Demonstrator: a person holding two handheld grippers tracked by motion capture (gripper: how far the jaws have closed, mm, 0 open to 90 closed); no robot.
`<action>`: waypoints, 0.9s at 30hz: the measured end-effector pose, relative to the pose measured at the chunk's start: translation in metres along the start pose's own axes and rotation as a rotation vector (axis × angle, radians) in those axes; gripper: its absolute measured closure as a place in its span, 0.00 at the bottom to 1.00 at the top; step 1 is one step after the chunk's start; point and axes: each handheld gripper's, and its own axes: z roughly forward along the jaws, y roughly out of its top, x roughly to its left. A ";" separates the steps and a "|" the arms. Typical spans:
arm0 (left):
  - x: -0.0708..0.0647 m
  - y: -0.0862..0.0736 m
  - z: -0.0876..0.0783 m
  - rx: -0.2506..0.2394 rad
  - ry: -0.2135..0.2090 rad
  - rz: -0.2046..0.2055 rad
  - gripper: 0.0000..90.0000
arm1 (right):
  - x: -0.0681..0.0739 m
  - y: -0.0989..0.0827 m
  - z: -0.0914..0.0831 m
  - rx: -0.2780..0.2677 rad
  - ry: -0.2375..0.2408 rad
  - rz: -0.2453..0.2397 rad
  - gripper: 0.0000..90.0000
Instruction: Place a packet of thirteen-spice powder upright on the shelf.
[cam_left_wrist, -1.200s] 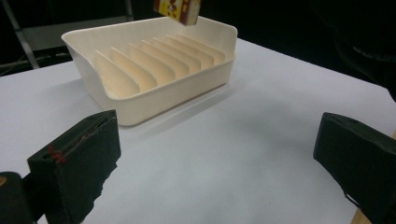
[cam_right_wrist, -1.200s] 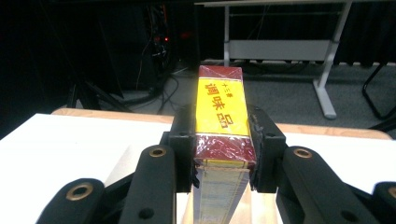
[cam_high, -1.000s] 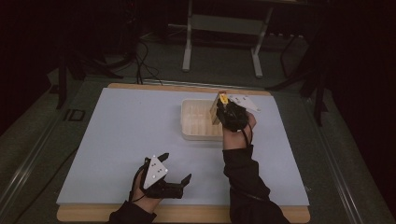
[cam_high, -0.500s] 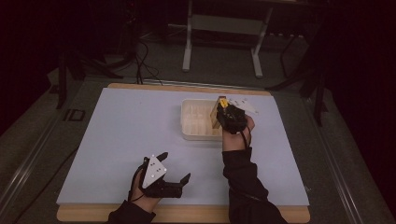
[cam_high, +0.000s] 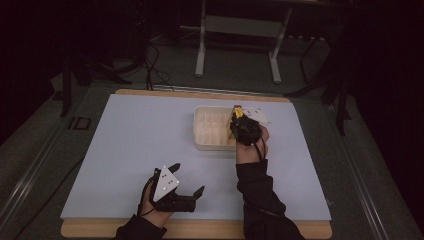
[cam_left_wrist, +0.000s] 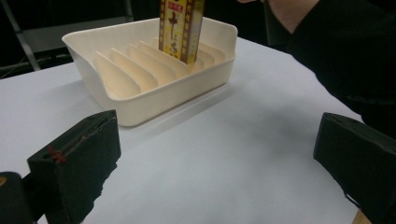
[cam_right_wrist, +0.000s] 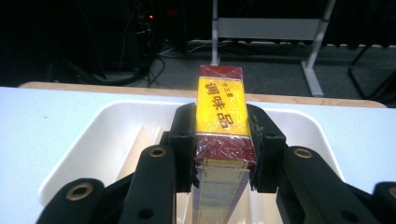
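Note:
A cream tray (cam_high: 210, 131) with upright dividers sits on the white mat, right of centre and toward the far side. My right gripper (cam_high: 239, 121) hangs over the tray's right end, shut on a tall yellow-and-red box (cam_high: 237, 112). In the right gripper view both pads clamp the box (cam_right_wrist: 220, 109) at its sides above the tray (cam_right_wrist: 88, 144). In the left gripper view the box (cam_left_wrist: 180, 25) stands upright, its lower end among the dividers of the tray (cam_left_wrist: 154, 100). My left gripper (cam_high: 188, 178) rests near the front edge, open with nothing in it (cam_left_wrist: 219, 154).
The white mat (cam_high: 130, 145) covers a wooden tabletop whose edge shows at front and back. Beyond the table stand a metal frame's legs (cam_high: 201, 55) and cables on the dark floor. The person's right sleeve (cam_left_wrist: 341, 51) reaches in beside the tray.
The right gripper has sunk slightly toward the tray with the box in it. The left gripper has stayed where it was.

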 end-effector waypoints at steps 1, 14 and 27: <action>0.000 0.000 0.000 -0.001 0.001 0.002 0.01 | 0.001 -0.001 0.002 0.002 -0.001 0.002 0.75; -0.002 -0.001 0.001 0.009 -0.006 0.008 0.01 | 0.014 -0.006 0.021 0.005 -0.049 -0.028 0.75; -0.001 -0.002 0.003 0.024 -0.007 0.006 0.01 | 0.018 -0.017 0.032 0.017 -0.067 -0.036 0.75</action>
